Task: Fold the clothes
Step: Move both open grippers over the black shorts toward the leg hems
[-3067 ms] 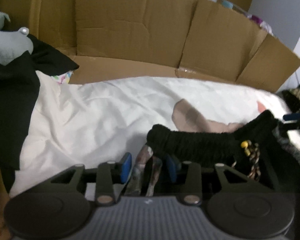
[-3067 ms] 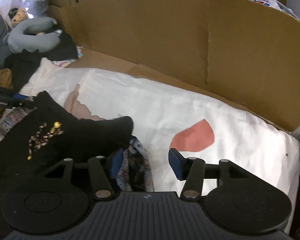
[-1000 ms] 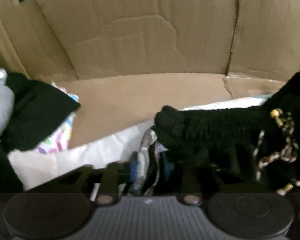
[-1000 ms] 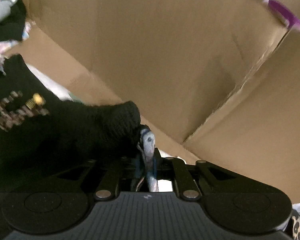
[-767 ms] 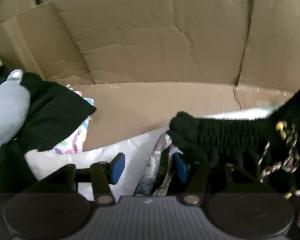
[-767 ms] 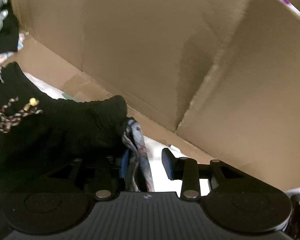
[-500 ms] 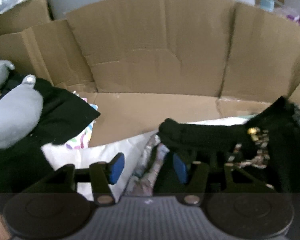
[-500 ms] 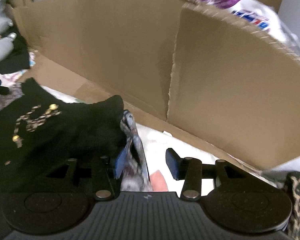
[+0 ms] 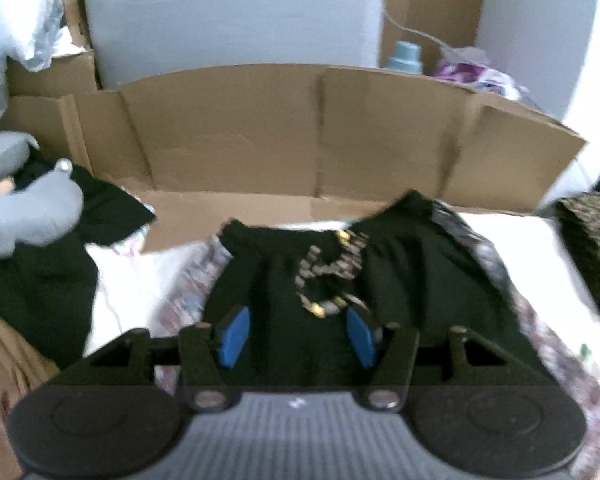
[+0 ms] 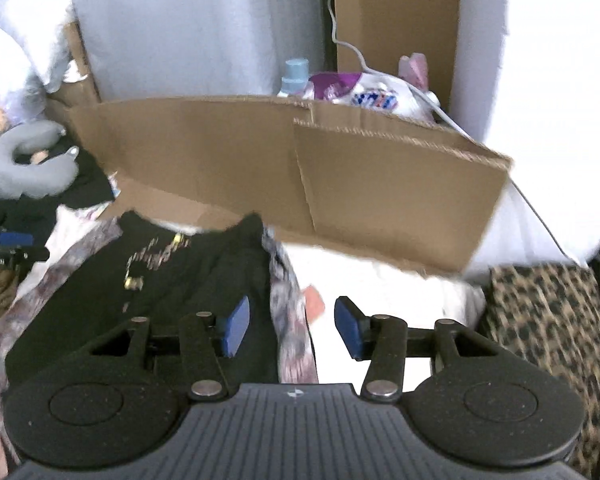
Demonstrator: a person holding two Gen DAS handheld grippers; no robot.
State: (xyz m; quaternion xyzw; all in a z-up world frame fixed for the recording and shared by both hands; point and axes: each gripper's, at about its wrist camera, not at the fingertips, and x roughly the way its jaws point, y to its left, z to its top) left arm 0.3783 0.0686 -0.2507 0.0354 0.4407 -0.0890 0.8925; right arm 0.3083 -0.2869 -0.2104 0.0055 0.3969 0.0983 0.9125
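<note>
A black knit garment with a braided drawstring and a flowered lining lies spread on the white sheet. My left gripper hovers open above its near part, blue pads apart, nothing between them. In the right wrist view the same garment lies at the left, its flowered edge running down beside my right gripper, which is open and holds nothing. The other gripper's tip shows at the far left.
A cardboard wall stands behind the sheet. A grey neck pillow and dark clothes pile at the left. A leopard-print cloth lies at the right. Bottles and bags sit behind the cardboard.
Both grippers, shut on the garment's waistband a second ago, opened and let it go. They have since pulled back and up, and the garment now lies flat on the sheet.
</note>
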